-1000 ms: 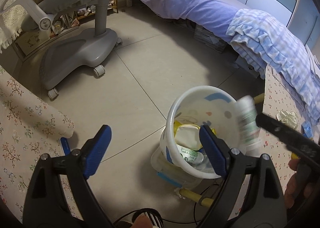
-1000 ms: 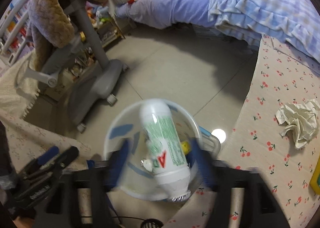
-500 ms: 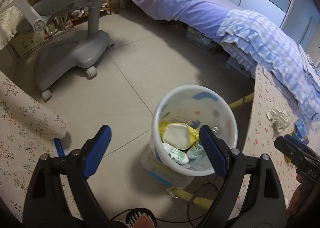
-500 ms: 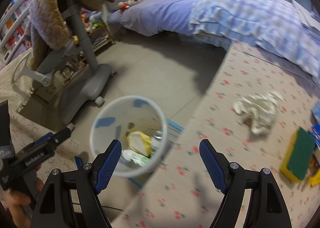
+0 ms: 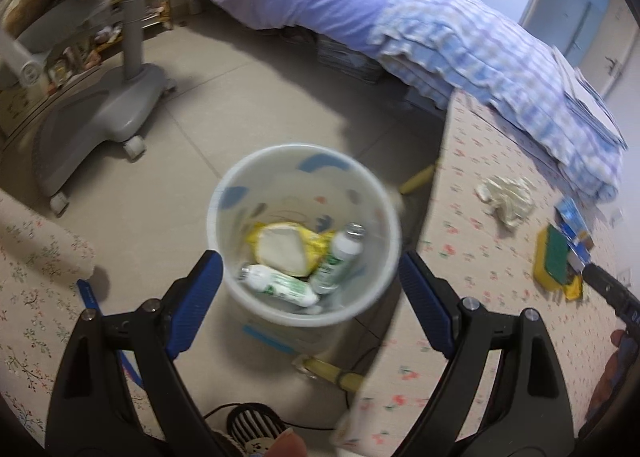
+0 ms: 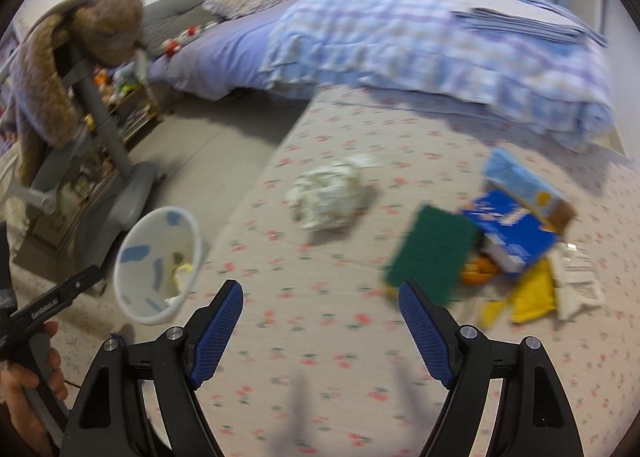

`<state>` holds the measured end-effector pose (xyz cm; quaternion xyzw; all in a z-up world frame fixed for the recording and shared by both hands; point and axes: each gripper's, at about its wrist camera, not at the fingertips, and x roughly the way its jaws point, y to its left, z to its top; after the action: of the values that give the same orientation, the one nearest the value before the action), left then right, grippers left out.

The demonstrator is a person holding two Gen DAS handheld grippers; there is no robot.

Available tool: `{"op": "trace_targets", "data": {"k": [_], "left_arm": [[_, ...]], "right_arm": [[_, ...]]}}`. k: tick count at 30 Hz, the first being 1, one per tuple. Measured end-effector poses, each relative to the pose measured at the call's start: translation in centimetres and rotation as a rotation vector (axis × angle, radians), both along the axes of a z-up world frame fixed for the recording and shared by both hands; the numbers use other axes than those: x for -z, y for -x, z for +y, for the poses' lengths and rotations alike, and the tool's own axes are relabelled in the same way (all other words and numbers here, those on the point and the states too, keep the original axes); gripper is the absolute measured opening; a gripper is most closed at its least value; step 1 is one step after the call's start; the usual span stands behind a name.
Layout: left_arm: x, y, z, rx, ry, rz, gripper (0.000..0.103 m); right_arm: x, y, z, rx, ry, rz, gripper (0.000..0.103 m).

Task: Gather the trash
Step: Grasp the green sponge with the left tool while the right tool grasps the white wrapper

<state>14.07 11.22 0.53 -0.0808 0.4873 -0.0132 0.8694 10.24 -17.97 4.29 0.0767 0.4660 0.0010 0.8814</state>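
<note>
White plastic walls of the trash bin (image 5: 308, 193) fill the middle of the left wrist view, which alone looks down inside it: two white bottles with green labels (image 5: 280, 285) lie against a yellow wrapper (image 5: 288, 245) at the bottom. Only the right wrist view shows the whole floral tabletop (image 6: 320, 337), with the crumpled paper wad (image 6: 326, 197) far ahead between the finger lines, a green scouring pad (image 6: 434, 253) just beyond the right finger, and blue boxes (image 6: 516, 233) beside it. The left gripper (image 5: 310, 297) hangs above the bin, jaws spread wide and empty. The right gripper (image 6: 320, 329) hovers low over the table, tilted forward, jaws likewise parted, holding nothing.
</note>
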Motion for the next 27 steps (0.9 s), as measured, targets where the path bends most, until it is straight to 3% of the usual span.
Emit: {"op": "trace_targets", "data": {"k": [5, 15, 22, 27], "left_arm": [[-0.6, -0.1, -4.3, 0.085, -0.025, -0.009, 0.089], [-0.3, -1.0, -13.4, 0.296, -0.084, 0.027, 0.089], [0.8, -1.9, -21.2, 0.441, -0.032, 0.066, 0.089], [2.4, -2.5, -26.0, 0.515, 0.026, 0.097, 0.089]], "right_arm": [[-0.5, 1.5, -5.4, 0.095, -0.008, -0.027, 0.082], [-0.2, 3.5, -16.2, 0.276, -0.014, 0.003, 0.082], [2.3, 3.6, -22.1, 0.359, -0.017, 0.095, 0.082], [4.4, 3.1, -23.6, 0.342, -0.029, 0.158, 0.082]]}}
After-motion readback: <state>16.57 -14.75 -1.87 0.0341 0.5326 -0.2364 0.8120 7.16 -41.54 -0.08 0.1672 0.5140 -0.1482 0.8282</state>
